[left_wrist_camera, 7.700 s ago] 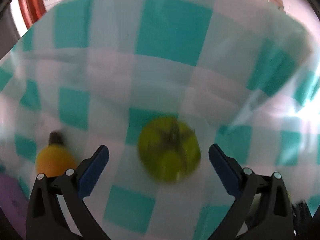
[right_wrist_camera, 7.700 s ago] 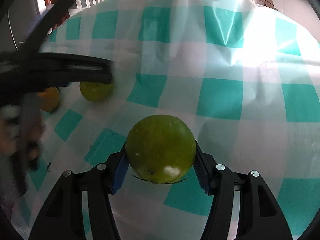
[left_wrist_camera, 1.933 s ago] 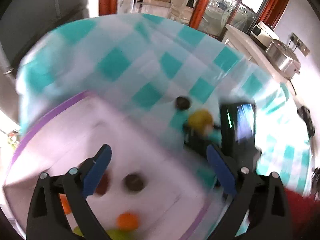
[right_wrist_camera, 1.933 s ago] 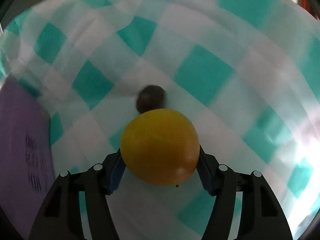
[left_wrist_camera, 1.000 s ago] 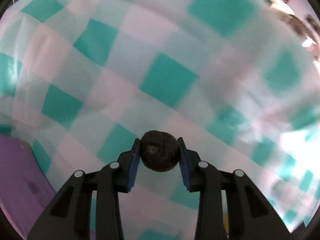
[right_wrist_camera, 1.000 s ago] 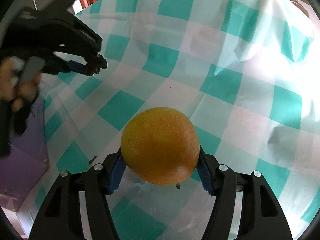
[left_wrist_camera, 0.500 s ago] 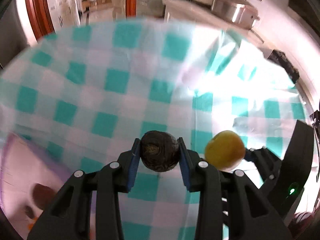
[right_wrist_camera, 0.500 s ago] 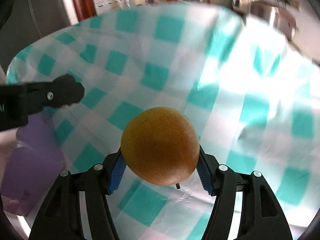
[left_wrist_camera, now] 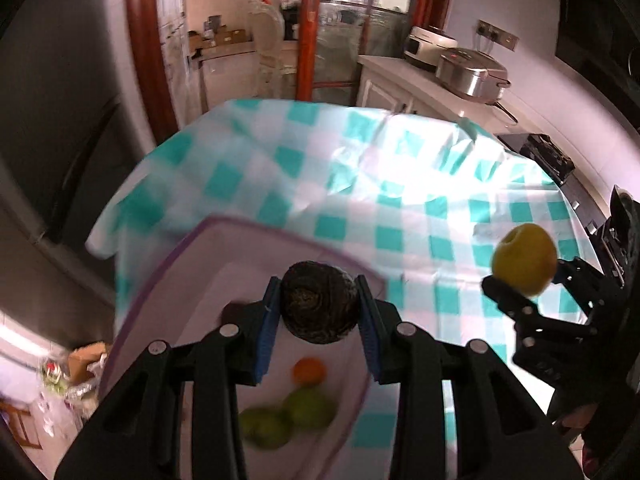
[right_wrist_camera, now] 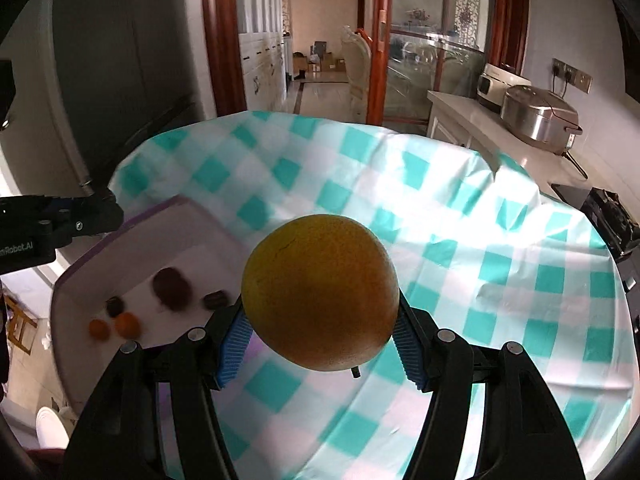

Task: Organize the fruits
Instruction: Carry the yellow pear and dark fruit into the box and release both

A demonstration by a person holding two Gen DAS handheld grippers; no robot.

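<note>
In your left wrist view, your left gripper (left_wrist_camera: 318, 312) sits low in the middle of the frame, its blue pads clamped tight on a small dark fruit (left_wrist_camera: 319, 306) with a wrinkled, brownish-black skin. Under it lies a white tray (left_wrist_camera: 208, 256) with a purple rim, blurred, and inside it, near the bottom centre, a small orange fruit (left_wrist_camera: 309, 371) and two green fruits (left_wrist_camera: 286, 414) touching each other. The tray rests on a desk (left_wrist_camera: 400, 184) covered in teal-and-white check cloth. At the right edge you see your right gripper (left_wrist_camera: 520, 280) from the side, holding a yellow-orange fruit (left_wrist_camera: 524, 259) above the cloth.

In your right wrist view, that same fruit (right_wrist_camera: 320, 292) fills the centre: round, smooth, yellow-orange with fine pitting, pinched between the blue pads with the jaws about half spread around it. This view shows the tray's (right_wrist_camera: 76, 276) left part, which the other hides: a dark reddish fruit (right_wrist_camera: 172, 286), two small dark pieces either side of it, and two small orange fruits (right_wrist_camera: 116, 326) at lower left. The green pair is out of sight here. Your left gripper (right_wrist_camera: 102, 212) enters from the left edge, above the tray's far corner.
</note>
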